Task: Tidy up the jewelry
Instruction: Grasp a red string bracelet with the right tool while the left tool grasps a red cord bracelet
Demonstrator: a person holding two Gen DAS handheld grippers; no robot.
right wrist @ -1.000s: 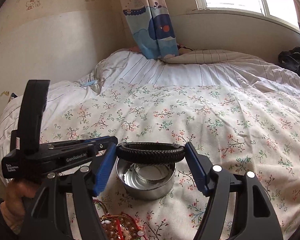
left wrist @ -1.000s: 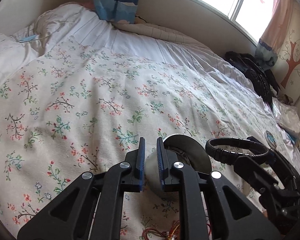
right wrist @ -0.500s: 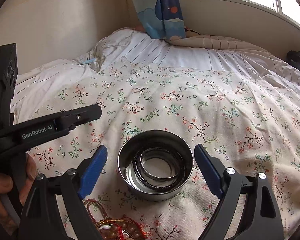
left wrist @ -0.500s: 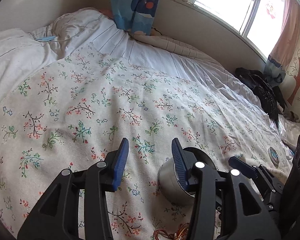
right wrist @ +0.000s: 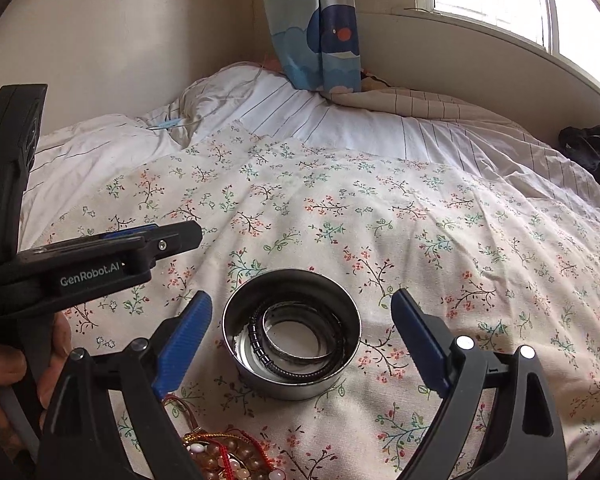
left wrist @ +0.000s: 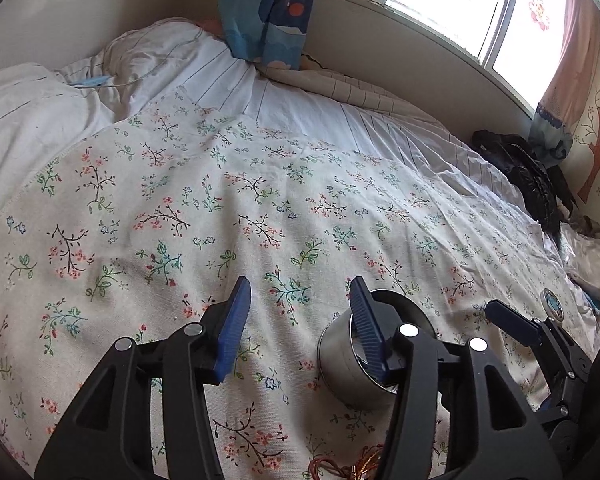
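Note:
A round steel bowl (right wrist: pixel 292 356) stands on the floral bedspread. Inside it lie a black braided bracelet (right wrist: pixel 260 344) and a silver bangle (right wrist: pixel 296 328). My right gripper (right wrist: pixel 300 340) is open and empty, its blue pads wide apart on either side of the bowl and a little above it. My left gripper (left wrist: pixel 300 328) is open and empty; its right finger crosses in front of the bowl (left wrist: pixel 340 364). A pile of beaded jewelry with red cord (right wrist: pixel 228 456) lies near me, left of the bowl; it also shows in the left wrist view (left wrist: pixel 348 468).
The left gripper's body (right wrist: pixel 80 268) and the hand holding it are at the left of the right wrist view. The floral bedspread (left wrist: pixel 260 208) stretches away to white bedding. A black bag (left wrist: pixel 528 176) lies far right. A small round badge (left wrist: pixel 554 302) lies right of the bowl.
The right gripper opened and let the black bracelet fall into the bowl. The left gripper opened, letting go of the bowl's rim, and shifted left.

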